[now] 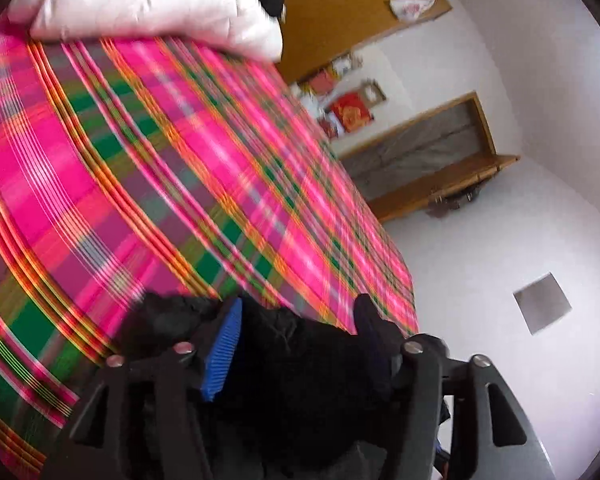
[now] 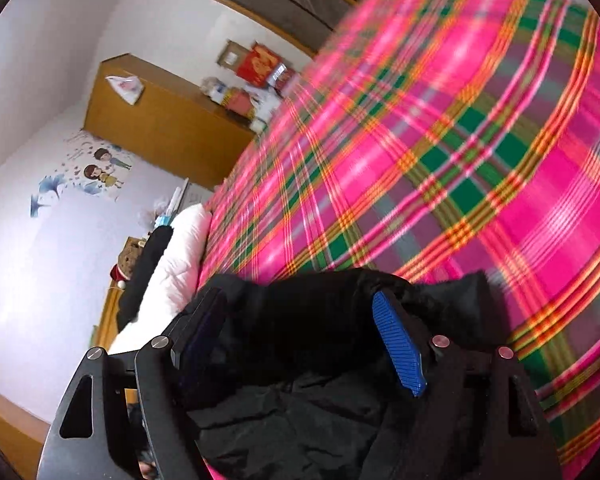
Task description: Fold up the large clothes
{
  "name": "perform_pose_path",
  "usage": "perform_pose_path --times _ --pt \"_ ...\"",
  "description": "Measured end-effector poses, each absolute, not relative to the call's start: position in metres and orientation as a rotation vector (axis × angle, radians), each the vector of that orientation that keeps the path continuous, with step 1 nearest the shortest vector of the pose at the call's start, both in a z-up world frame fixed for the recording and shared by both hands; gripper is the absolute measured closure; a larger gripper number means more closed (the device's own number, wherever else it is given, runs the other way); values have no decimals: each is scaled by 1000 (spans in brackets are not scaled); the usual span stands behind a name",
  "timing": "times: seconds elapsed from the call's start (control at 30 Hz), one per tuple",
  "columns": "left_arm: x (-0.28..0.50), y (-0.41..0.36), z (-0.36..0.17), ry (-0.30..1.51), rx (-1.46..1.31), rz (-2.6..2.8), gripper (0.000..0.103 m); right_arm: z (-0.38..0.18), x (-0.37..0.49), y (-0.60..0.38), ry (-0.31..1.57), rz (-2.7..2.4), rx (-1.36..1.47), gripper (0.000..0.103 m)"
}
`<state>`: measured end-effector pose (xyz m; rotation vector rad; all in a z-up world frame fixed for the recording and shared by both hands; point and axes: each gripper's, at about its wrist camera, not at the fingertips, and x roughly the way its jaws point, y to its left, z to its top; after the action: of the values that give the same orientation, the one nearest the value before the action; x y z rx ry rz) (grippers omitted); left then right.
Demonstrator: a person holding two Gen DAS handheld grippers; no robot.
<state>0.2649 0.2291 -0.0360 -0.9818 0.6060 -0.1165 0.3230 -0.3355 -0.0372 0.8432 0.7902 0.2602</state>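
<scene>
Left gripper (image 1: 296,344) clamps bunched black garment (image 1: 300,360) between its fingers, over the near edge of the plaid-covered bed (image 1: 160,160). White pillow (image 1: 148,0) lies at the bed's far-left corner in the left view. Right gripper (image 2: 300,340) has its fingers set fairly wide, with the same black garment (image 2: 300,400) filling the gap, gripped at the bed's (image 2: 460,140) near edge. Both views are motion-blurred.
</scene>
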Motion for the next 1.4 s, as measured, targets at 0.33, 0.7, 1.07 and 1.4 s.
perform_pose_path --times 0.33,0.7,1.07,1.4 --pt "301 210 -65 836 -713 -46 33 -79 346 -309 979 243 579 28" --pt "317 188 -74 851 -578 26 59 -74 366 -281 996 218 303 92" --pt "331 176 -104 862 -476 104 61 -131 392 -253 1087 125 137 91" --pt "306 168 -35 734 -397 131 62 -62 356 -258 929 65 130 77"
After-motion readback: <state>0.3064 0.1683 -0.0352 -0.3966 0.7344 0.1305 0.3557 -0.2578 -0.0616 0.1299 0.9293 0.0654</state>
